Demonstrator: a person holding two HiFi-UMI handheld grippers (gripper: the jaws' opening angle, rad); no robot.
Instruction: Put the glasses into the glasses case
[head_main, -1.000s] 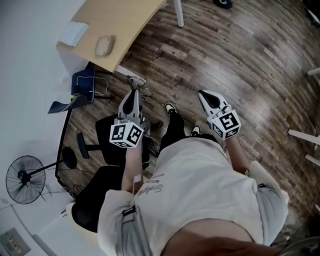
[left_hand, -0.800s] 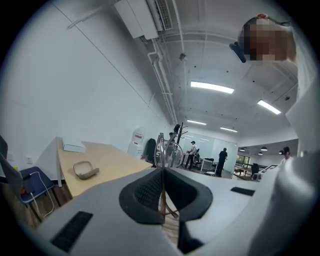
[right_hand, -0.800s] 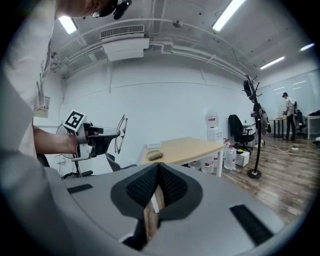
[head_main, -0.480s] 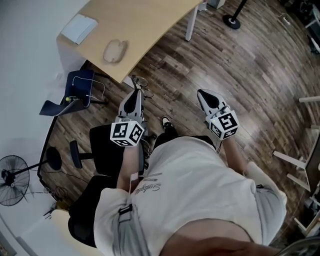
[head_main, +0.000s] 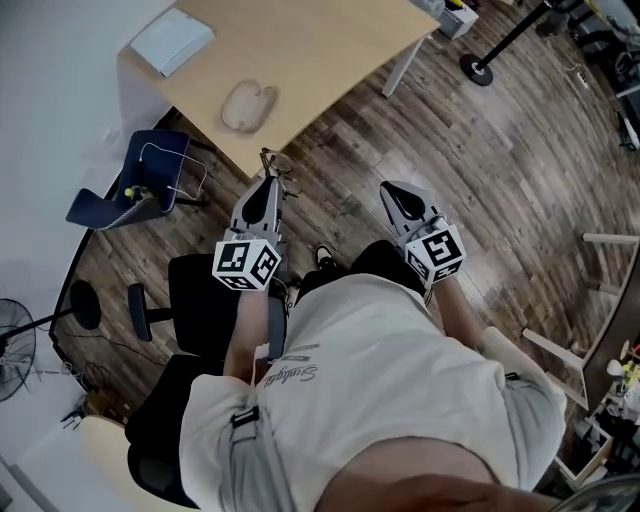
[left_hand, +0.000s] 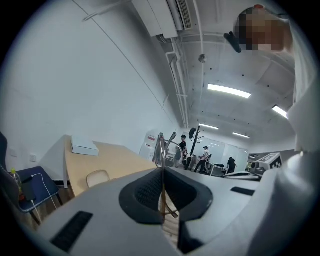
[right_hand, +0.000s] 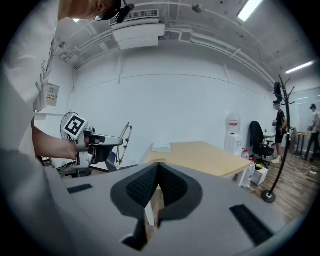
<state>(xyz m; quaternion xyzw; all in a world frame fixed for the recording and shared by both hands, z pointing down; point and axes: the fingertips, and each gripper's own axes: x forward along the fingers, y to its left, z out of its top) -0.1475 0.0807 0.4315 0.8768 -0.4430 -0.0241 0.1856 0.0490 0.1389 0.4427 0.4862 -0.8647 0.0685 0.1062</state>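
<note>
While the left gripper (head_main: 268, 182) is clamping the glasses (head_main: 277, 166) by a thin part of the frame, its jaws pressed together on it and the lenses sticking out past the tips, the glasses case (head_main: 248, 106) is lying on the pale counter (head_main: 330, 50), well apart from them. The right gripper (head_main: 392, 192) is showing its jaws meeting with nothing between them, and it is hanging over the wooden floor (head_main: 480, 180) beside the person's body. A flat white box (head_main: 172, 42) is sitting near the far corner of the counter, away from the case.

Judging by this, the pick-up part of the job is looking done, since the glasses are hanging in the air over the floor, short of the counter edge. Nearly everything else is waiting: the glasses are needing to reach the case, go inside it, and be released there. Whether the case is standing open or shut is not showing clearly from here, so opening it may also be waiting.
</note>
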